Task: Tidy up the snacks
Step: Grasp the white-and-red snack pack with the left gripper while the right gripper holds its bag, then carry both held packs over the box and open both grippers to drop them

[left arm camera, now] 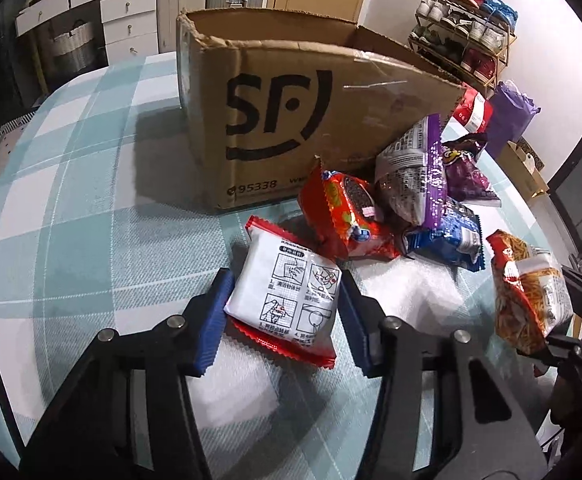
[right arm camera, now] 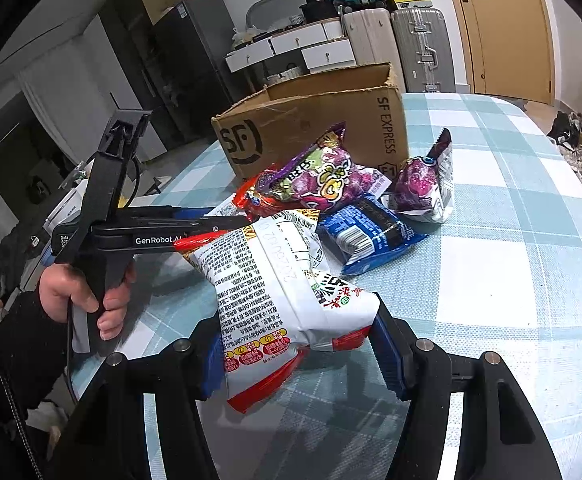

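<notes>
On the checked tablecloth (left arm camera: 91,184) lies a white packet with red edges (left arm camera: 291,300). My left gripper (left arm camera: 285,292) is shut on it, a blue pad pressing on each side. My right gripper (right arm camera: 297,324) is shut on a white and red noodle snack bag (right arm camera: 275,292) and holds it above the table. That bag (left arm camera: 531,292) shows at the right edge of the left wrist view. An open cardboard box (left arm camera: 291,120) stands behind a pile of snacks: a red biscuit packet (left arm camera: 347,216), a purple-edged packet (left arm camera: 415,172) and a blue packet (left arm camera: 451,236).
A person's hand (right arm camera: 87,296) holds the left gripper's handle at the table's left side. Behind the table are white drawers (left arm camera: 127,20), suitcases (right arm camera: 419,48) and a shoe rack (left arm camera: 463,40). A purple bag (left arm camera: 511,112) sits beyond the pile.
</notes>
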Motion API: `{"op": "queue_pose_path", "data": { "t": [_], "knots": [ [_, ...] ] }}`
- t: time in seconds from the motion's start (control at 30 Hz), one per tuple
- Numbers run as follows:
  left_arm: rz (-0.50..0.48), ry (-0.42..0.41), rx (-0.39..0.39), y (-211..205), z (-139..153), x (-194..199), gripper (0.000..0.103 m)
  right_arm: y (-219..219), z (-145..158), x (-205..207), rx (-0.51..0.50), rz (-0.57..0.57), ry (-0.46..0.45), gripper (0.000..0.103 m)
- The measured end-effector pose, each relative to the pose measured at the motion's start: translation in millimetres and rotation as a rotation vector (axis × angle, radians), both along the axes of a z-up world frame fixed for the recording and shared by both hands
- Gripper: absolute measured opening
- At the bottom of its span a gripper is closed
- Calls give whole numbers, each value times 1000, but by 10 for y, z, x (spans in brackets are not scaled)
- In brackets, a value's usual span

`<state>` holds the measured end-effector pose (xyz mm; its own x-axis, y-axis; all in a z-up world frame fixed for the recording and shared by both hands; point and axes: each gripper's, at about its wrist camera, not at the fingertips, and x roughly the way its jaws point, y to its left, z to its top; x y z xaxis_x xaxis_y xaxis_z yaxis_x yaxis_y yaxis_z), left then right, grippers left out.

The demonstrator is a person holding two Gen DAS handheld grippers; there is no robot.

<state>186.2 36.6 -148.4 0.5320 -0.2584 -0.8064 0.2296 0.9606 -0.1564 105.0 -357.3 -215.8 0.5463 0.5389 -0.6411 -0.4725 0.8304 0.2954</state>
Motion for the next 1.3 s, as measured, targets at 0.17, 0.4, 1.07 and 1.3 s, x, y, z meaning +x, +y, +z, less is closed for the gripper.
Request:
{"op": "queue_pose_path", "data": {
  "t": [0.17, 0.4, 1.07, 1.3],
  "knots": [
    [3, -23, -1, 6, 118, -83, 49, 8, 45, -39, 4, 1, -9, 62],
    [-5, -45, -13, -18, 286, -376, 49, 25, 133, -115, 16, 3, -24, 62],
    [16, -151, -53, -87, 927, -883, 49, 29, 567, -219, 60, -11, -94, 62],
    [18, -149, -90, -123, 1192, -854, 49, 51, 800, -171, 72, -21, -125, 62]
  ]
}}
